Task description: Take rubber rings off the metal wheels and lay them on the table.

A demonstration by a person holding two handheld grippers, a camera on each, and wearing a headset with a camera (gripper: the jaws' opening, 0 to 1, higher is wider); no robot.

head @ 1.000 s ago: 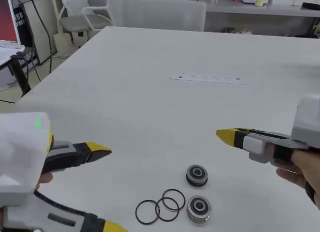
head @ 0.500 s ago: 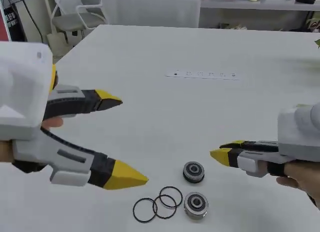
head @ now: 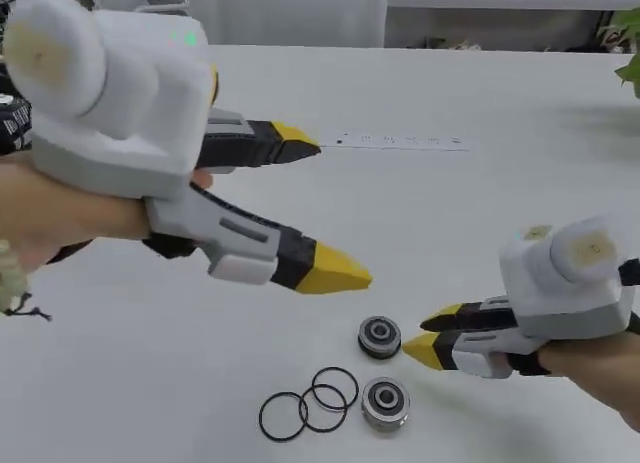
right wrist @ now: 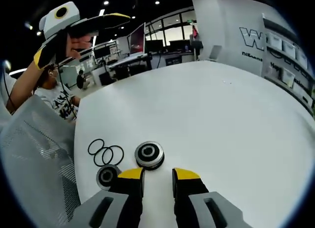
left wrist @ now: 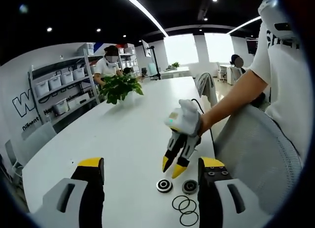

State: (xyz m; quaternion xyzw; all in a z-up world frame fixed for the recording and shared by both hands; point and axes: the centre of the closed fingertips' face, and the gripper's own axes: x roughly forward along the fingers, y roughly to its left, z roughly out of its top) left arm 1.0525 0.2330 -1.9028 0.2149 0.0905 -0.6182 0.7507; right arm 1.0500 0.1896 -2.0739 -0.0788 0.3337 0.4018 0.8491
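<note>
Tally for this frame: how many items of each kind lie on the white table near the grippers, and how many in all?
Metal wheels: 2
Loose rubber rings: 3
Total: 5

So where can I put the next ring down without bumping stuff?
The table is bare between the farther wheel and the printed strip, and also left of the rings in the head view. It's crowded near you: three rings overlap beside the nearer wheel, and the right gripper sits close to the farther wheel.
</note>
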